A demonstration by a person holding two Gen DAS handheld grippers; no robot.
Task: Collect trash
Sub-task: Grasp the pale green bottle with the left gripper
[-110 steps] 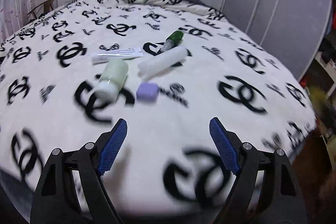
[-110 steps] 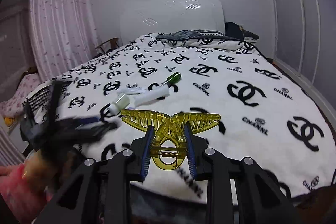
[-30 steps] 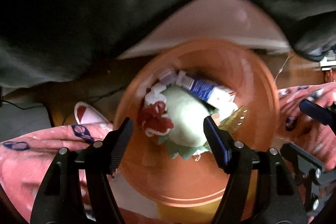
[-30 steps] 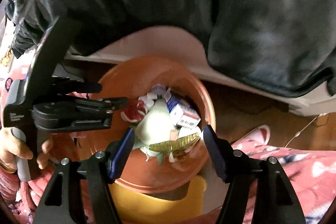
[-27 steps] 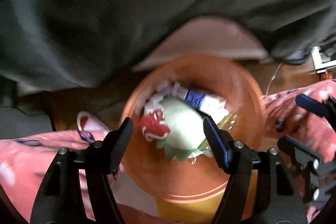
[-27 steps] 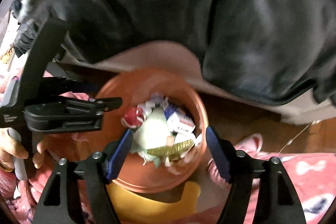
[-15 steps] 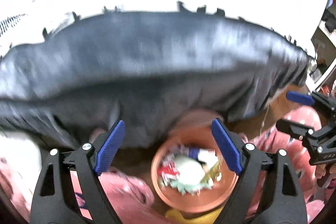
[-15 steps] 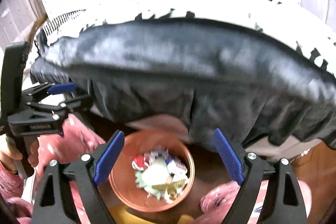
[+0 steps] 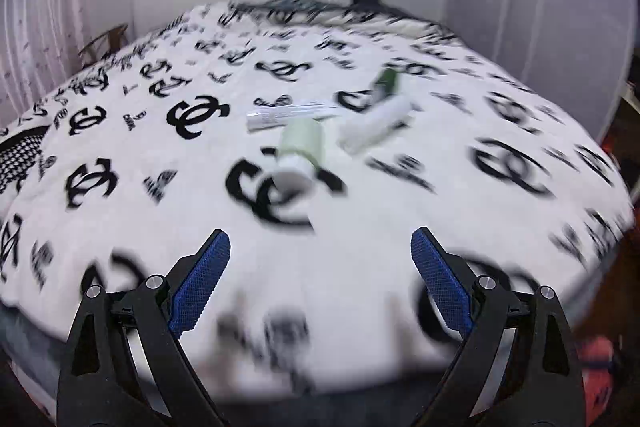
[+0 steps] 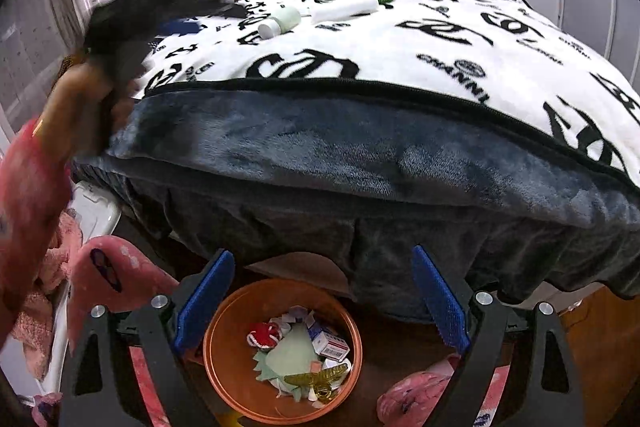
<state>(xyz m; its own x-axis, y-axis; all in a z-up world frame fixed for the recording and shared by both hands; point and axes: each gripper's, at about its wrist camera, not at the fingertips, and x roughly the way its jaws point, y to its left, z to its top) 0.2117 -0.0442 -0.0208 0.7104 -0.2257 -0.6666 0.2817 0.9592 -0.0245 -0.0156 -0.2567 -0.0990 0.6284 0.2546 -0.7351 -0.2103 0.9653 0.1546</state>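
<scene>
Left wrist view: the left gripper [image 9: 320,267] is opening wide, empty, above the white logo-print blanket [image 9: 120,219]; the pale green bottle [image 9: 300,151] is lying well beyond its fingers.

Right wrist view: the right gripper [image 10: 324,297] is spreading, empty; the round orange bin [image 10: 224,355] with the yellow hair claw [image 10: 320,379] is sitting below, between the fingers.

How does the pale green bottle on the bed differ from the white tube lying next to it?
The pale green bottle is short and stout with a white cap at its near end; the white tube is slimmer, longer and white all over. The bottle lies nearer the foot of the bed, its cap end toward the camera, while the tube lies farther back and slants off to the right. Both lie on their sides on the white blanket with black logos, untouched.
</scene>
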